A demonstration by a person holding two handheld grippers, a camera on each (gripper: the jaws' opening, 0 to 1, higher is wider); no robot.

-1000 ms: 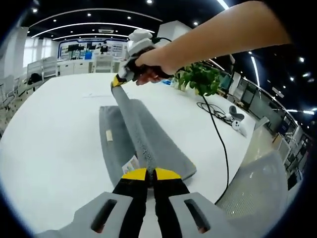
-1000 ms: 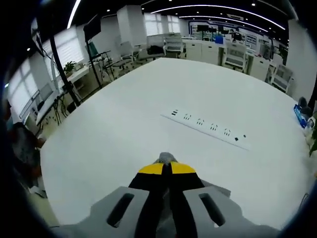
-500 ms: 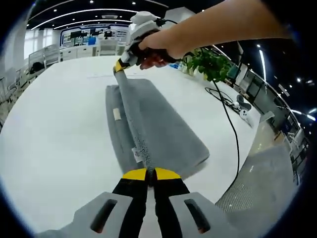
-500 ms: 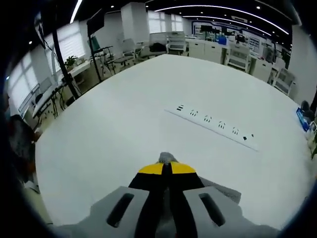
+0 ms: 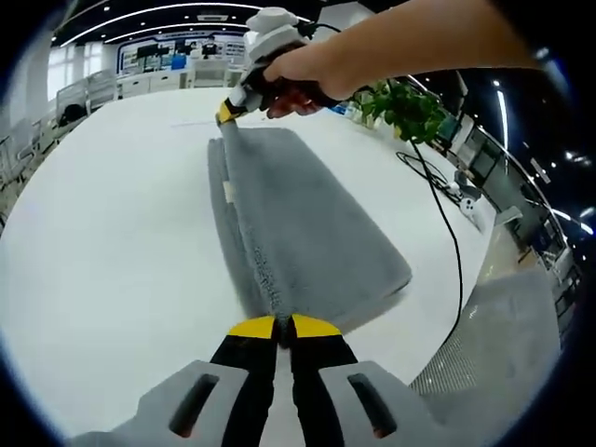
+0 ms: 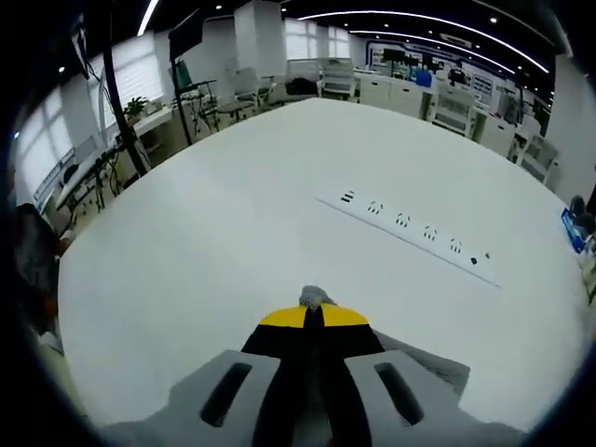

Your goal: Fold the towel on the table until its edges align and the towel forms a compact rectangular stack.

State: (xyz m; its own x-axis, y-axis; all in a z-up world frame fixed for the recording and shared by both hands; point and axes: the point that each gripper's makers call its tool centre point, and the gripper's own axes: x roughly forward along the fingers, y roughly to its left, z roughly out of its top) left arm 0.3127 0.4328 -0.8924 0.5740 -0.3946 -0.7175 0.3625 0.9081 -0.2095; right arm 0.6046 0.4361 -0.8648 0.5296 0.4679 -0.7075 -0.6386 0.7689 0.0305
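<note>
In the left gripper view, the left gripper [image 5: 284,328], yellow-tipped with black jaws, stands nearest, its jaws pressed together on the near corner of a grey towel [image 5: 307,233]. The towel lies on a broad white table [image 5: 102,261] as a long strip running away from the viewer, already doubled, with a lower layer showing along its left edge and a small white label [image 5: 229,192] tucked there. At the far end of the strip the right gripper [image 5: 226,115] pinches the opposite corner, held by a person's hand [image 5: 291,79] reaching in from the right. Further right, a black cable [image 5: 445,233] trails over the table edge and a green potted plant [image 5: 407,109] stands beyond. In the right gripper view, that gripper's jaws are closed with a tuft of grey cloth poking out between the tips, and a white power strip [image 6: 410,226] lies further across the table. The task appears partway done: the towel is folded lengthwise, its top layer being laid flat, and the long strip probably needs at least one more fold across to become a compact rectangle.
</note>
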